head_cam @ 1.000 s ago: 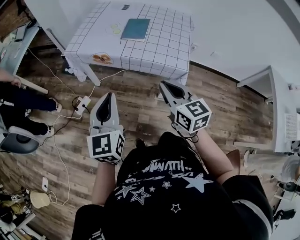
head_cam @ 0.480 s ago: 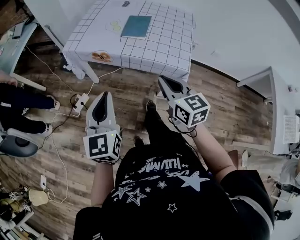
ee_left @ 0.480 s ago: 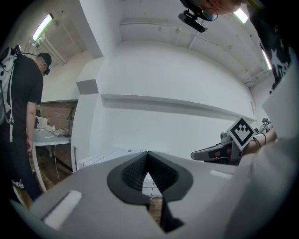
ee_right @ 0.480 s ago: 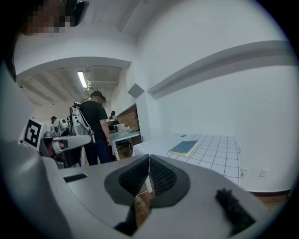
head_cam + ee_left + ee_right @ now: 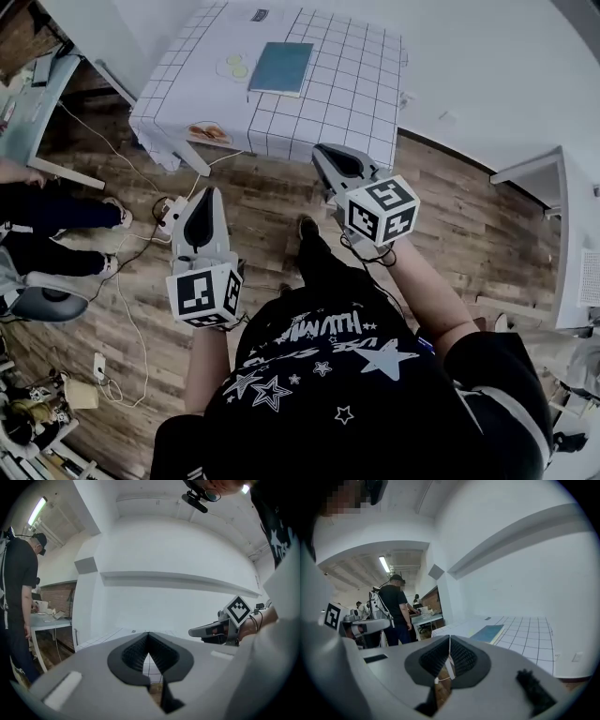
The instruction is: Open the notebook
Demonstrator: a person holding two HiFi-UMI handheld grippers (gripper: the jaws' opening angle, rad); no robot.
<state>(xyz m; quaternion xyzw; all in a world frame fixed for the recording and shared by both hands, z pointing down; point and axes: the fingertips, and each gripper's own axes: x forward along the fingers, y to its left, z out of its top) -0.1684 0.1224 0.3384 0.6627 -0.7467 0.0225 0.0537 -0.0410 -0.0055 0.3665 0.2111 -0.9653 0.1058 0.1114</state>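
A closed teal notebook lies on a table with a white grid cloth at the top of the head view. It also shows ahead in the right gripper view as a flat teal notebook. Both grippers are held over the wood floor, short of the table and pointing toward it. My left gripper is shut with nothing in it, its tips meeting in its own view. My right gripper is also shut and empty, a little closer to the table edge.
A power strip with cables lies on the floor left of the left gripper. A seated person's legs and a desk are at the left. A white cabinet stands at the right. A person stands by a far desk.
Both grippers have moved forward toward the table, which now sits nearer in the head view. A leg has stepped forward. The jaws have stayed shut.
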